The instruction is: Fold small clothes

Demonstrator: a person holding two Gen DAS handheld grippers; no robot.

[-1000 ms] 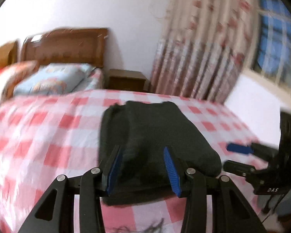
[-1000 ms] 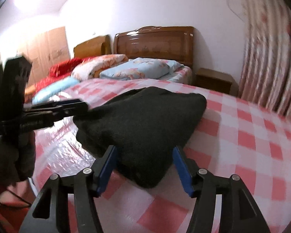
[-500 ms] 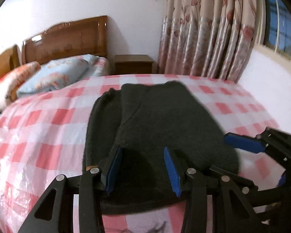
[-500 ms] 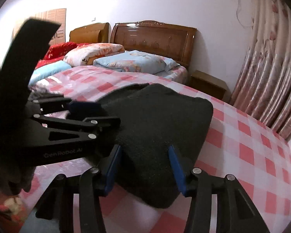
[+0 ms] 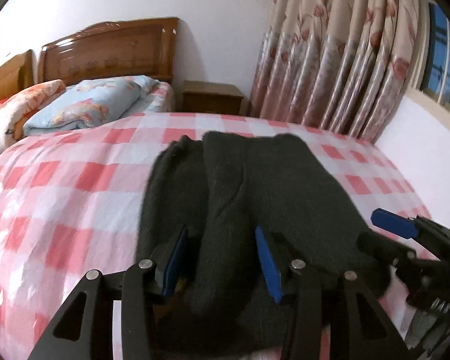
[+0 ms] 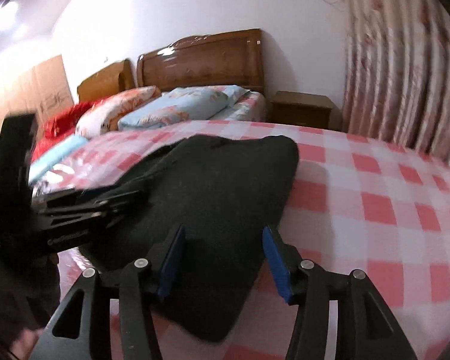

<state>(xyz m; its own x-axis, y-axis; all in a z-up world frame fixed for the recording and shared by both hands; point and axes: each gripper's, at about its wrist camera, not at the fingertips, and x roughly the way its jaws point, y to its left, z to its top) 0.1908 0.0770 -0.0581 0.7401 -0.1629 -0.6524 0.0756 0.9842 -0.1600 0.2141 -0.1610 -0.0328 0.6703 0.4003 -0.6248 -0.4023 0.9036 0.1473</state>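
A dark knit garment (image 5: pixel 249 198) lies folded on the red-and-white checked bed (image 5: pixel 75 198); it also shows in the right wrist view (image 6: pixel 225 186). My left gripper (image 5: pixel 222 258) is open, its blue pads either side of the garment's near edge, with cloth bunched between them. My right gripper (image 6: pixel 225 255) is open over the garment's near right corner. The right gripper shows at the right of the left wrist view (image 5: pixel 405 240), one finger under the cloth. The left gripper shows at the left of the right wrist view (image 6: pixel 84 207).
Pillows (image 5: pixel 84 105) and a wooden headboard (image 5: pixel 111 51) stand at the far end of the bed. A wooden nightstand (image 5: pixel 213 99) and flowered curtains (image 5: pixel 339 69) are behind it. A white wall ledge (image 5: pixel 429 144) runs along the right.
Both grippers have moved in onto the garment's near edge and stayed open. The right gripper's finger has slid against the cloth's right side.
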